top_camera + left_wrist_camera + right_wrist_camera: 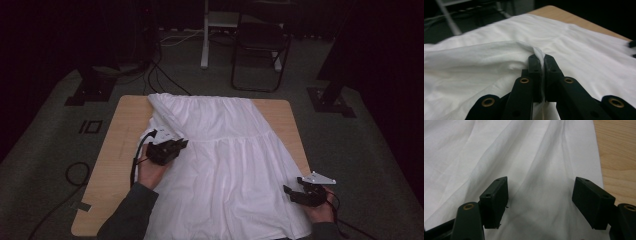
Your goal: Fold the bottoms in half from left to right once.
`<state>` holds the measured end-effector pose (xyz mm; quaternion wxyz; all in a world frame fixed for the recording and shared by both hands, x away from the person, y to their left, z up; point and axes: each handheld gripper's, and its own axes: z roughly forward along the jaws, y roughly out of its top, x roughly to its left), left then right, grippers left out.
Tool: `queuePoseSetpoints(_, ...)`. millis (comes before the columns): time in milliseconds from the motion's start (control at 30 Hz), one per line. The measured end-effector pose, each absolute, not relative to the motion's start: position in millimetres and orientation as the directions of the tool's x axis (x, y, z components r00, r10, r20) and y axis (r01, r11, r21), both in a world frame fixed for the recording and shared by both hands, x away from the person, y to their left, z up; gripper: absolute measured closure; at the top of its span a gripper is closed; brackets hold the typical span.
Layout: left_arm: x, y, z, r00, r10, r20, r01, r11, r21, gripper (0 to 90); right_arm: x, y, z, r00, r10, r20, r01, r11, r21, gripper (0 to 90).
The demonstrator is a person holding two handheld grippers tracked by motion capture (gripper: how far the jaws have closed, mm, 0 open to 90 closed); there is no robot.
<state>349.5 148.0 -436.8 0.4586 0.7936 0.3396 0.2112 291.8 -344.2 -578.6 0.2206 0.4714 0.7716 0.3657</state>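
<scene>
I am looking down on a light wooden table (112, 150) standing on grey-green carpet (45, 150) in a dark room. Beyond the far edge a black chair (260, 45) and a white stand leg (204, 35) are sitting, with cables (160, 75) trailing across the floor. A white garment (230, 160) is lying spread over most of the tabletop, its gathered end reaching the far edge and its wide hem running off the near edge.

I am holding the left gripper (172, 146) over the garment's left side, and its jaws are clamped together on a raised fold of the white cloth, which is standing up between them in the left gripper view (541, 75). The right gripper (295, 194) is resting low at the garment's right hem, near the table's right edge; its jaws are standing well apart with flat cloth lying under the gap, pinching nothing (540, 205).

Bare wood is showing in a broad strip along the left side and a narrow strip on the right, just beside the right gripper.
</scene>
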Motion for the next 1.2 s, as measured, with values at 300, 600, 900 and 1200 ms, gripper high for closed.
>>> queuePoseSetpoints(300, 373, 75, -451, 0.797, 0.603, -0.026, 0.341, -0.413, 0.845, 86.5, 292, -343, -579, -0.45, 0.893, 0.005, 0.57, 0.283, 0.772, 28.4)
queuePoseSetpoints(600, 387, -16, -434, 0.872, 0.467, -0.147, 0.344, -0.371, 0.862, 86.6, 292, -343, -579, -0.45, 0.893, 0.005, 0.57, 0.282, 0.772, 28.4)
queuePoseSetpoints(900, 371, -81, -458, 0.92, 0.297, -0.257, 0.366, -0.417, 0.832, 72.2, 292, -343, -579, -0.45, 0.893, 0.005, 0.568, 0.283, 0.773, 28.4)
queuePoseSetpoints(1200, 380, -28, -463, 0.883, 0.424, -0.203, 0.39, -0.421, 0.819, 47.3, 291, -325, -558, -0.45, 0.892, -0.049, 0.562, 0.325, 0.76, 40.8)
